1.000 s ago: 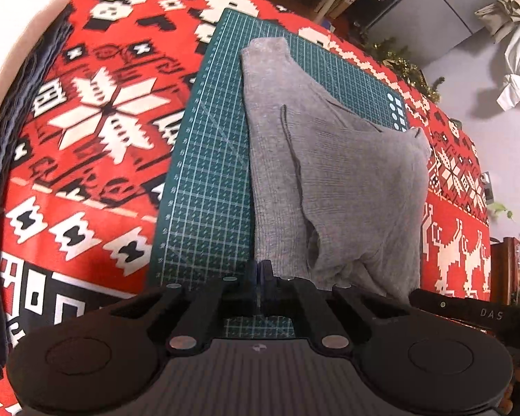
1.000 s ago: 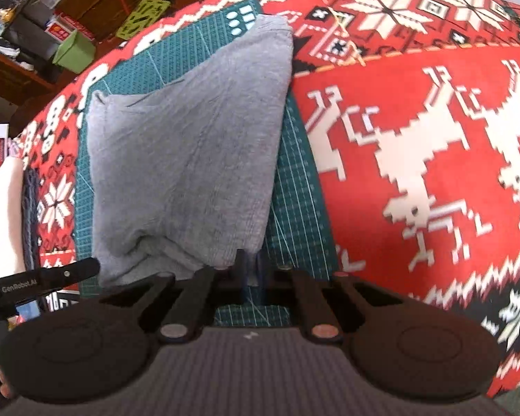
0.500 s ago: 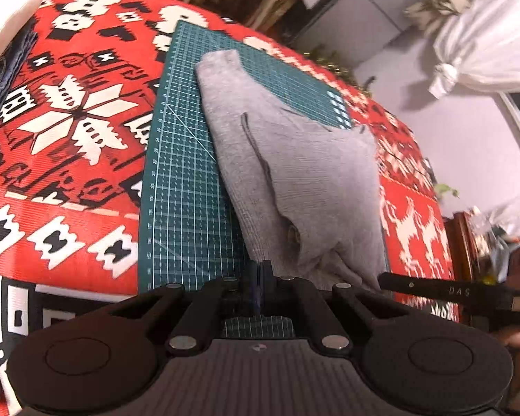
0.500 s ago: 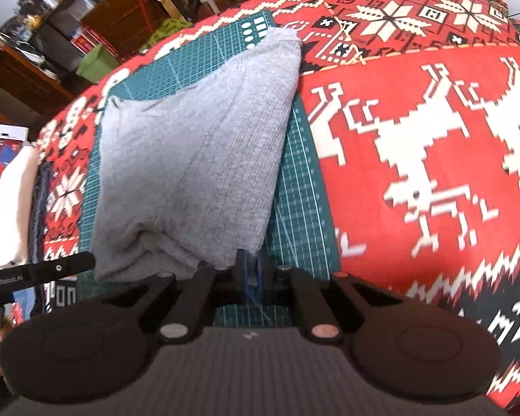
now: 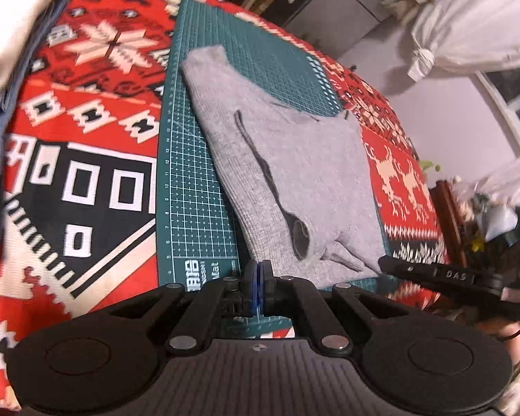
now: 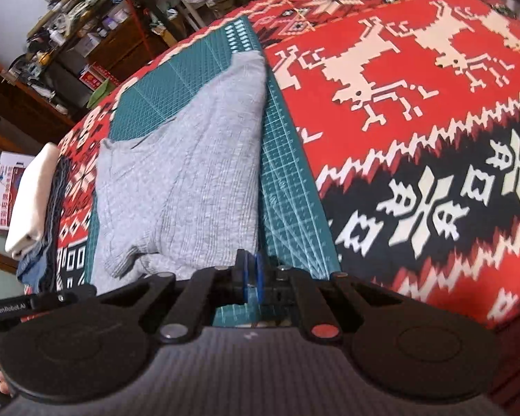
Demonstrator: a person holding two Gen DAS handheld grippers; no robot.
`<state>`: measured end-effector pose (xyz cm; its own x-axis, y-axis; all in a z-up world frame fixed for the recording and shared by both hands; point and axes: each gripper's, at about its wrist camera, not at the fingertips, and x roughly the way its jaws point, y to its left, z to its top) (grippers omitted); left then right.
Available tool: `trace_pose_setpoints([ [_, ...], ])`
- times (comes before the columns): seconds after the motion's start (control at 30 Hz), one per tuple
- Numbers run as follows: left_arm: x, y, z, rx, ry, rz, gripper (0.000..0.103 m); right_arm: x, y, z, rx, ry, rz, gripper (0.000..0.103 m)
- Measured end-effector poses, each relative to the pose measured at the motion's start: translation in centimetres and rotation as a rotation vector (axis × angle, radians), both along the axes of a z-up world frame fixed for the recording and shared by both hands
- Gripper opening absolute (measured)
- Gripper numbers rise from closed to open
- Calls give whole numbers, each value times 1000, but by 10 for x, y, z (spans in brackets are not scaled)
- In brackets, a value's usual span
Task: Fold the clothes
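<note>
A grey sweater (image 5: 294,173) lies folded on a green cutting mat (image 5: 190,187), which rests on a red, white and black patterned cloth (image 5: 86,173). One sleeve lies across the sweater's body, its cuff opening towards the near edge. The left gripper (image 5: 258,286) hovers over the mat's near edge, just beside the sweater's hem, with its blue-padded fingers pressed together and holding nothing. The right gripper (image 6: 249,277) sits at the sweater's near right corner, fingers also together and empty. A stack of folded clothes (image 5: 14,34), white on top, sits to the left on the cloth.
</note>
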<state>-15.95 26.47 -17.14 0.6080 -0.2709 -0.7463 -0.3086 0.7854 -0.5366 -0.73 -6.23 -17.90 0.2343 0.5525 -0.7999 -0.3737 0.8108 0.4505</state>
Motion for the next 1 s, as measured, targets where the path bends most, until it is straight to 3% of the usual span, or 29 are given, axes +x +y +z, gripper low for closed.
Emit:
trace_pose_setpoints([
  [0.13, -10, -1, 5, 31, -12, 10, 2, -19, 0, 4, -3, -19, 32, 5],
  [0.5, -24, 0, -8, -7, 47, 28, 2, -32, -7, -2, -10, 20, 4, 5],
  [0.67, -32, 2, -2, 3, 59, 55, 3, -31, -13, 5, -13, 36, -7, 12],
  [0.83, -40, -1, 16, 21, -21, 69, 5, -29, -18, 29, 13, -72, 16, 12],
  [1.0, -22, -24, 31, 61, -130, -12, 5, -36, 9, 42, 31, -196, 137, 12],
])
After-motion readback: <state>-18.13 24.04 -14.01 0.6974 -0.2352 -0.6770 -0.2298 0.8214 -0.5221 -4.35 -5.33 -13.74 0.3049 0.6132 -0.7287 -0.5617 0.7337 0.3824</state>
